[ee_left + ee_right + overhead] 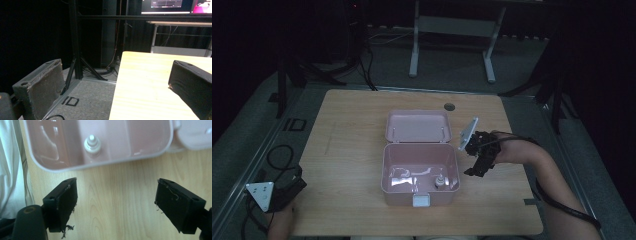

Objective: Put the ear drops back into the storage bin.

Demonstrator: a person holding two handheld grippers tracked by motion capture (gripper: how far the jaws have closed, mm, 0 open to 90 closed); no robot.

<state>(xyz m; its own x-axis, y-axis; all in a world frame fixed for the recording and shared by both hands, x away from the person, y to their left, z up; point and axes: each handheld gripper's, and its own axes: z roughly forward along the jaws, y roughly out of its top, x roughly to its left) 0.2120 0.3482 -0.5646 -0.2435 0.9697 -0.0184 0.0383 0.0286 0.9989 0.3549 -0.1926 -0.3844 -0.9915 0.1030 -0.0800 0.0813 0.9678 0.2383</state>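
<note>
While both spread wide and empty: right gripper [476, 159] beside pink box [420, 197], left gripper [279, 192] at table [352, 125] corner

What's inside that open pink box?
One small white bottle stands in the pink box, near its front right corner. The rest of the floor looks bare but glary, and the front wall hides the strip right behind it.

Count: 1 pink lidded box [419, 170], lid open. 1 small white bottle [439, 182] inside the box. 1 counter [357, 150]. 2 tools: left tool [287, 192], right tool [476, 159]. 1 white-framed desk [452, 30] beyond.
</note>
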